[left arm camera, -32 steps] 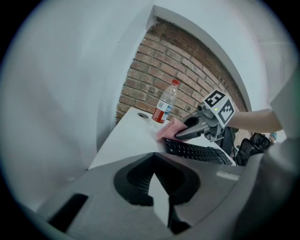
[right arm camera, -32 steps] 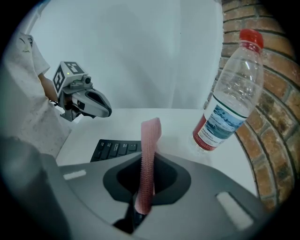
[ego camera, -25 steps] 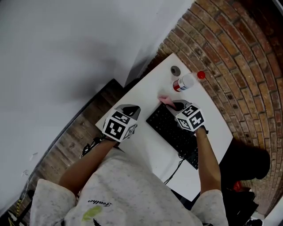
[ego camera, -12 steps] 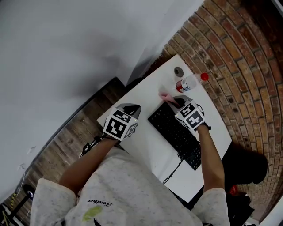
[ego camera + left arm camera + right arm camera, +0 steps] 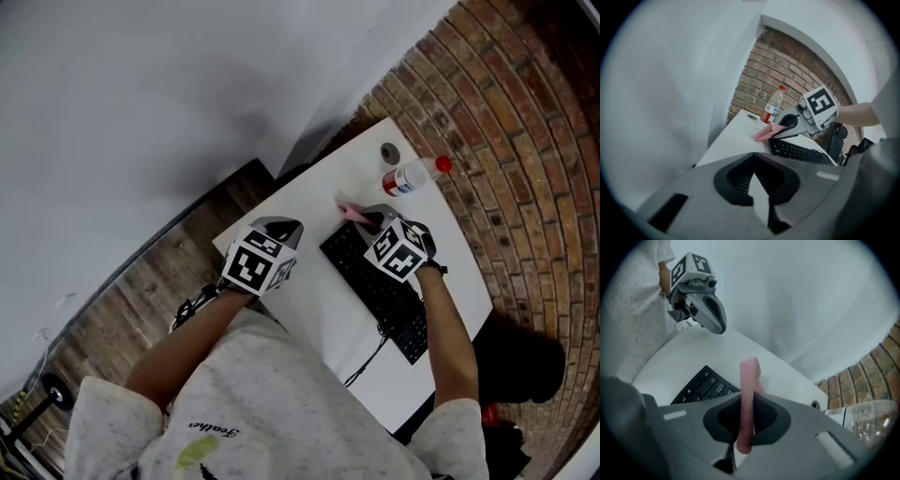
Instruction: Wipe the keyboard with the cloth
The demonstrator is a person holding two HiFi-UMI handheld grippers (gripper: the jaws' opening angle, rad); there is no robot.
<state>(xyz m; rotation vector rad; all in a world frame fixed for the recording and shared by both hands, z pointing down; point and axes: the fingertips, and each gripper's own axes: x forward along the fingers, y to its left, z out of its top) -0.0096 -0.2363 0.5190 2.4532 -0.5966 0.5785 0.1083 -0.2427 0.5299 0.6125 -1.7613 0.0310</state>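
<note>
Right claw point(image 5: 366, 218) clamps the pink cloth point(image 5: 749, 394) at the keyboard's point(image 5: 382, 292) far end for wiping; left claw point(image 5: 279, 228), closed and empty, hovers at the bench's point(image 5: 314, 314) left edge.

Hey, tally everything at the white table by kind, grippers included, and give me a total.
Black computer keyboard: 1
Pink fabric cloth: 1
Clear plastic bottle with red cap: 1
Small grey ring: 1
Hand-held gripper: 2 (left hand-held gripper, right hand-held gripper)
Total: 6

Pink cloth point(image 5: 349, 212), black keyboard point(image 5: 380, 291), white table point(image 5: 314, 305), red-brown brick floor point(image 5: 525, 141).
</note>
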